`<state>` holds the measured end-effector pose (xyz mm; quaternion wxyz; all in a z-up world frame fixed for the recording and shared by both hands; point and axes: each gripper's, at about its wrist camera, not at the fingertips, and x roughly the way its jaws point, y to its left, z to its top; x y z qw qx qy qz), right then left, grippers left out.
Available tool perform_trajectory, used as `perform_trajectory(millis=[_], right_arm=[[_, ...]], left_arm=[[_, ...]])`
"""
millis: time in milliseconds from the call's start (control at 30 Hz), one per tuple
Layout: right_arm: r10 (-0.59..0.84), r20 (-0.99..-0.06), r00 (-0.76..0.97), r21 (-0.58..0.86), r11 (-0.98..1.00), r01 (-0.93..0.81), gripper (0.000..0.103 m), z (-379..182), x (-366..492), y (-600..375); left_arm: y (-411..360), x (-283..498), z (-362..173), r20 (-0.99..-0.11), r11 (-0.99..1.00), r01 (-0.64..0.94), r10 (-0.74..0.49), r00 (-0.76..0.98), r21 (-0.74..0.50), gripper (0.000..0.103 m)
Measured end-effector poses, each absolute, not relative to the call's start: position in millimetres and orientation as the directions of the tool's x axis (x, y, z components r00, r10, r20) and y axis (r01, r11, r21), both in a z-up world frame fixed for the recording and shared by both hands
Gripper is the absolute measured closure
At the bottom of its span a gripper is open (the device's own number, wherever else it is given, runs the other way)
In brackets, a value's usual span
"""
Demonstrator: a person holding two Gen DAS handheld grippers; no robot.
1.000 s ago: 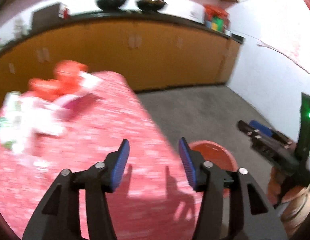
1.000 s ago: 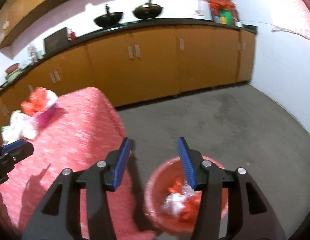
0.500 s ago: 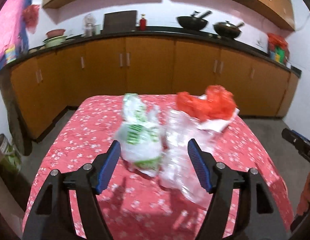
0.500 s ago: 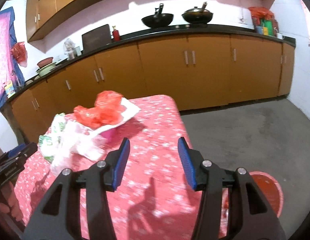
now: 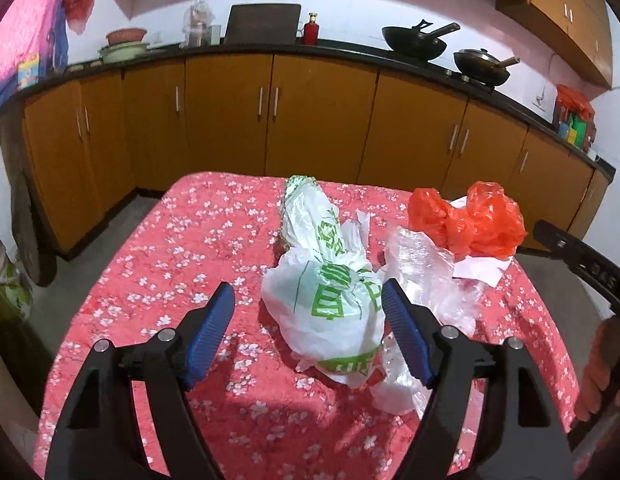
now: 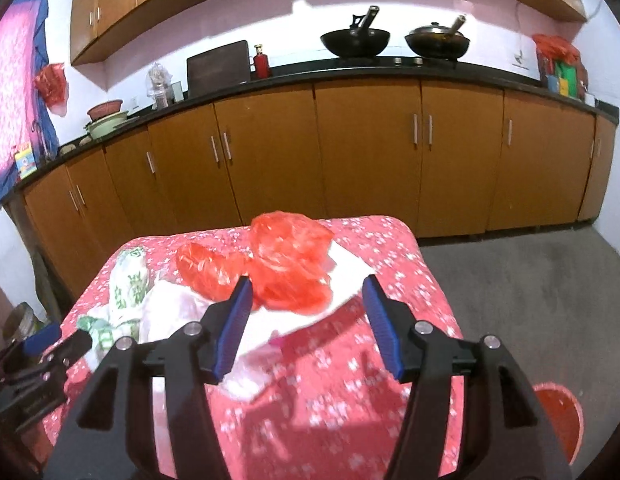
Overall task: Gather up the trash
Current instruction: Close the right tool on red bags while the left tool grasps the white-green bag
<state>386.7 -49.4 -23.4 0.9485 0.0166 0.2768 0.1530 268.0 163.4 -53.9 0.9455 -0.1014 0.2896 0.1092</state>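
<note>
White-green bag (image 5: pixel 330 296) between open left claw (image 5: pixel 307 334) fingers

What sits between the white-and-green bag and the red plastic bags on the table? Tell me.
Crumpled clear plastic wrap lies between the white-and-green bag and the red plastic bags, over the edge of a white paper sheet. The left wrist view shows it best.
</note>
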Motion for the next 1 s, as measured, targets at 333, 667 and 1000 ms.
perform_trajectory(millis=[333,667,1000], right_arm=[[0.273,-0.577,0.77,0.094,0.958,-0.269,0.067,-40,420,-27],[0.289,-0.581,0.761,0.106,0.954,-0.282,0.095,-46,412,-33],[0.306,-0.523,0.796,0.131,0.951,-0.279,0.096,-23,387,-56]], left_arm=[[164,279,-64,-0.599,0.957,-0.242,0.102,0.794,-0.157,0.029],[153,278,-70,-0.6,0.974,-0.18,0.062,0.798,-0.139,0.063],[167,253,-47,-0.545,0.966,-0.224,0.122,0.83,-0.126,0.068]])
